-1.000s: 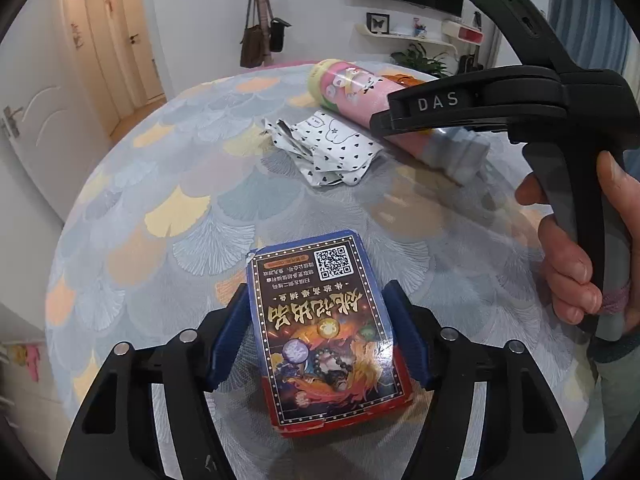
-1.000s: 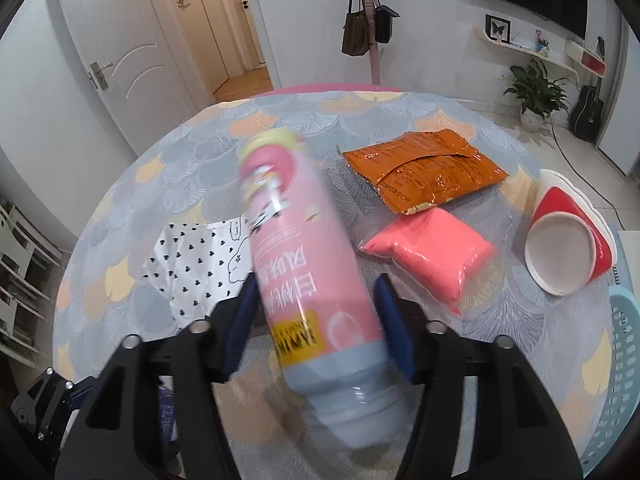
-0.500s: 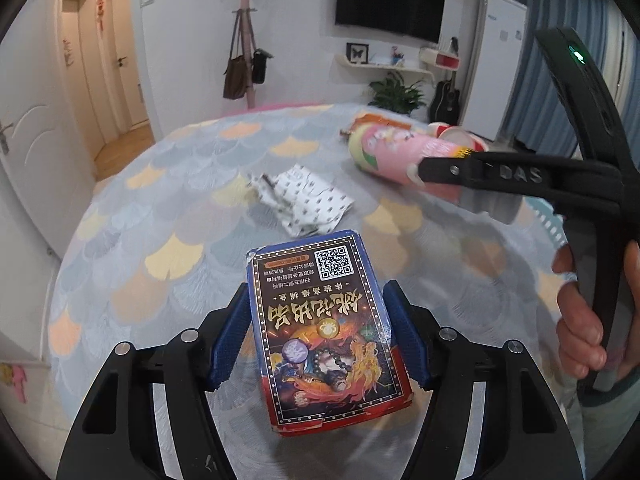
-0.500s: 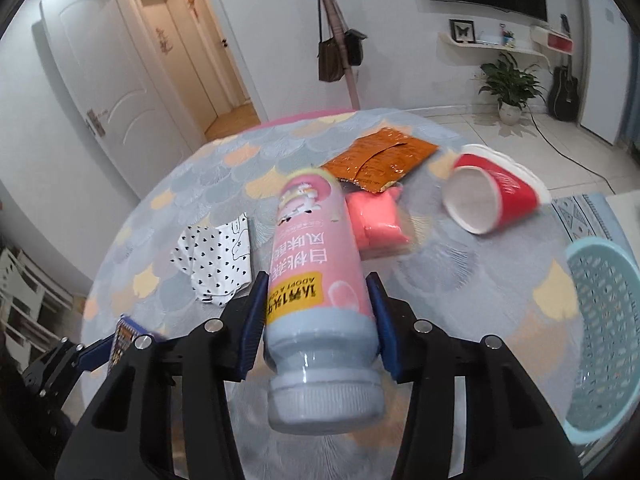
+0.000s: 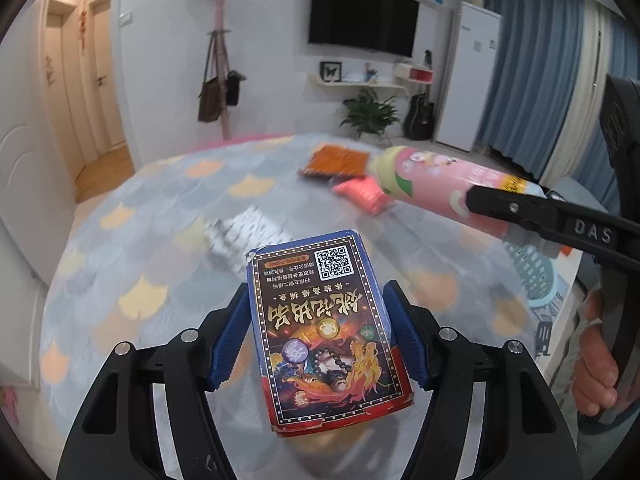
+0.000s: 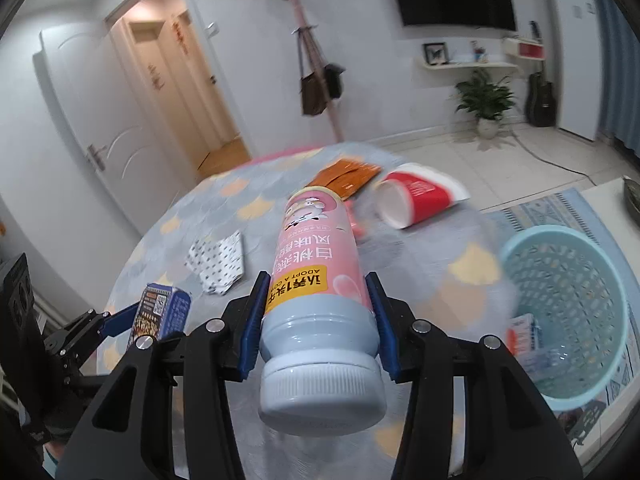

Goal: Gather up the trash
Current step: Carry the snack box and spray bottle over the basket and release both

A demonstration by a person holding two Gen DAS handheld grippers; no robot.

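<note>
Pink bottle pinched in the right gripper, printed box pinched in the left gripper, both lifted near the blue basket. Wrappers and a red cup lie on the table, uncollected.

Round table, scale-pattern cloth in grey, yellow and orange. On it, ahead of the right claw: orange flat packet at the far edge, pink soft pack just in front of it, red paper cup on its side ahead-right, mouth facing the claw. Black-and-white dotted wrapper ahead-left. Floor right of the claw: light blue mesh basket, some packaging inside.
</note>
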